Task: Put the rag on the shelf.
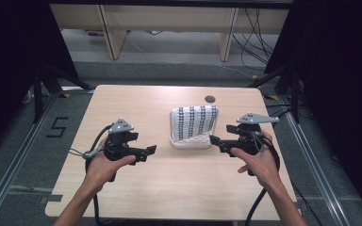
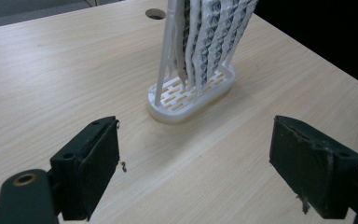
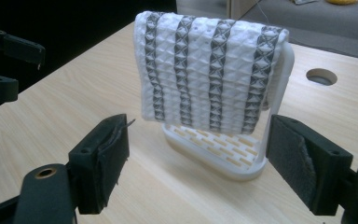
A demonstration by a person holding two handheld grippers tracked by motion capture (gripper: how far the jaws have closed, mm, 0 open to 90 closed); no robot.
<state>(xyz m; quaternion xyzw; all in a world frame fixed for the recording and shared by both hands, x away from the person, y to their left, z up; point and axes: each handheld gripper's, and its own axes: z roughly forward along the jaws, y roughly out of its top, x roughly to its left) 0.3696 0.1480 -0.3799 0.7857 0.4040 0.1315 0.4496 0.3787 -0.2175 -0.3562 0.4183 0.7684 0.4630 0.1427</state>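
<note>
A white cloth with dark patterned stripes (image 1: 194, 121) hangs over a white plastic rack (image 1: 191, 142) at the middle right of the wooden table (image 1: 136, 103). In the left gripper view the rack (image 2: 186, 100) stands edge-on ahead and the cloth (image 2: 209, 37) hangs in folds. In the right gripper view the cloth (image 3: 209, 70) faces me above the slotted base (image 3: 223, 154). My left gripper (image 1: 150, 150) is open, left of the rack and apart from it. My right gripper (image 1: 214, 140) is open, close to the rack's right end. Both hold nothing.
A round cable hole (image 1: 210, 99) sits in the table behind the rack. Desks and loose cables stand on the floor beyond the table's far edge. Bare tabletop lies in front of the rack and to its left.
</note>
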